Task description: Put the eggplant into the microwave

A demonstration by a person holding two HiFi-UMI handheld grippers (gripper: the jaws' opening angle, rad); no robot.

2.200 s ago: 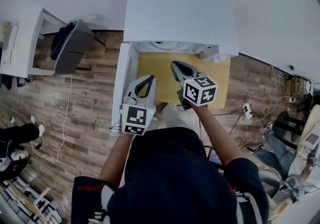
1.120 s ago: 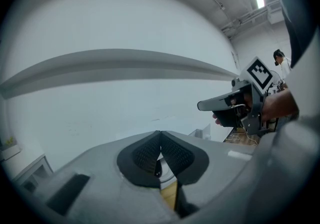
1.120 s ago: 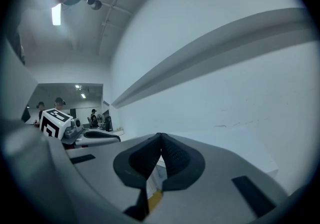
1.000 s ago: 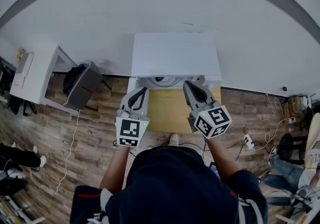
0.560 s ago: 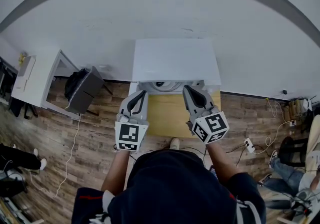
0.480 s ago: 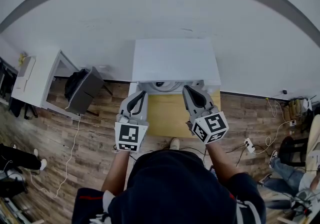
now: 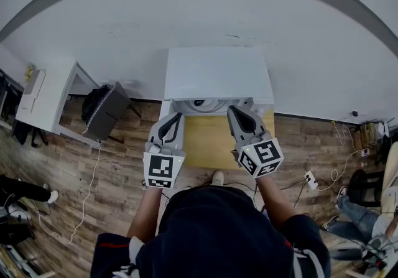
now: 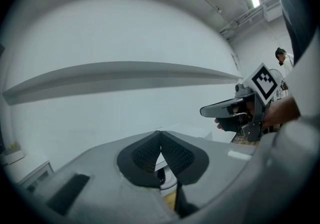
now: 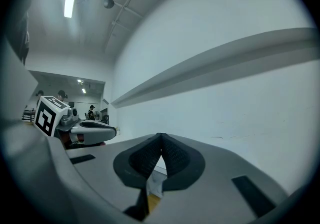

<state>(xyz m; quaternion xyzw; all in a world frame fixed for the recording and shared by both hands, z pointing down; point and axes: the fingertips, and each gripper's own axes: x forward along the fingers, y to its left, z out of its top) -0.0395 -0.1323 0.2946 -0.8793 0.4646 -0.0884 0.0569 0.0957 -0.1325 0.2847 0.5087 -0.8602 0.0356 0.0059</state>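
Observation:
No eggplant shows in any view. The white microwave (image 7: pixel 217 74) stands against the wall at the back of a yellowish wooden table (image 7: pixel 208 143); a round white part (image 7: pixel 199 104) peeks out under its front edge. My left gripper (image 7: pixel 176 115) and right gripper (image 7: pixel 233 111) are held level, side by side over the table, pointing at the microwave. Both are shut with nothing between their pads. The left gripper (image 8: pixel 160 135) shows its pads meeting, with the right gripper (image 8: pixel 225 110) beside it. The right gripper (image 9: pixel 160 138) is likewise shut, the left gripper (image 9: pixel 95 130) at its left.
A black bag (image 7: pixel 99 109) and a white desk (image 7: pixel 46 96) stand on the wooden floor at the left. Cables and a power strip (image 7: pixel 309 180) lie at the right. People's legs show at the floor's left (image 7: pixel 22 189) and right (image 7: pixel 357 205) edges.
Since two seconds ago the view has tilted up and both grippers have come level, side by side before the microwave. Over the last half second nothing has visibly moved.

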